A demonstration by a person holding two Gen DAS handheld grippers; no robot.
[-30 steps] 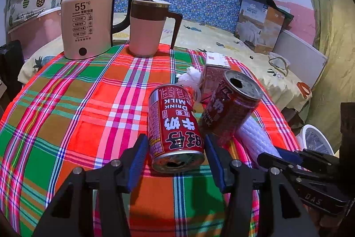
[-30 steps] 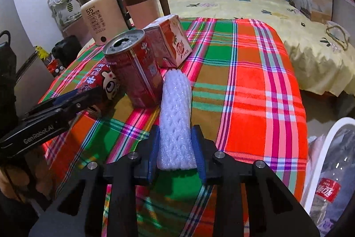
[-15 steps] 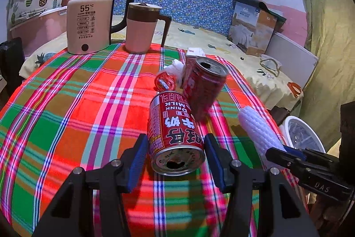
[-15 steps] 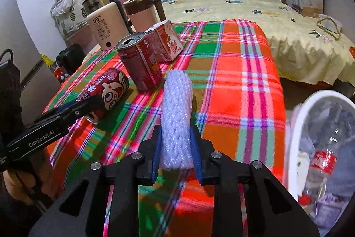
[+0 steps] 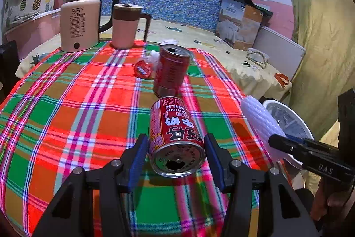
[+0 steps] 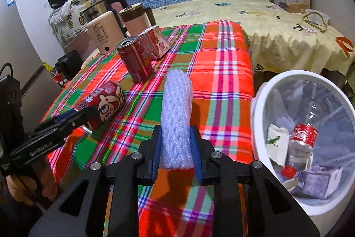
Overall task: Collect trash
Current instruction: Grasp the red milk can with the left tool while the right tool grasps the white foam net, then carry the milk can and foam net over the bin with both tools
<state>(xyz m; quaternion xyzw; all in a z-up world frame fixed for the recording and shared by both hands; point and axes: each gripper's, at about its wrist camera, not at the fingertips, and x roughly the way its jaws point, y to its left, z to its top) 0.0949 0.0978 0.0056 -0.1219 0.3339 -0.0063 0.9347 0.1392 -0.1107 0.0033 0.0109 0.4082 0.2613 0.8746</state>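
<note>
My left gripper [image 5: 176, 154] is shut on a red milk drink can [image 5: 175, 137], held on its side above the plaid tablecloth [image 5: 66, 103]. My right gripper [image 6: 176, 148] is shut on a white foam net sleeve [image 6: 176, 117], held above the table's right edge next to a white trash bin [image 6: 255, 126]. The sleeve [image 5: 259, 121] and bin [image 5: 286, 117] also show in the left wrist view. A second red can [image 5: 172, 70] stands upright mid-table, with a red carton [image 6: 153, 42] behind it.
A kettle [image 5: 79, 21] and a pink mug [image 5: 125, 26] stand at the table's far edge. The bin holds a plastic bottle [image 6: 301, 143] and paper scraps. A bed with a yellow sheet [image 6: 277, 26] lies beyond the table.
Both grippers have pulled back and up from the table with their loads. The right gripper has swung toward the bin, which now fills the right of its view.
</note>
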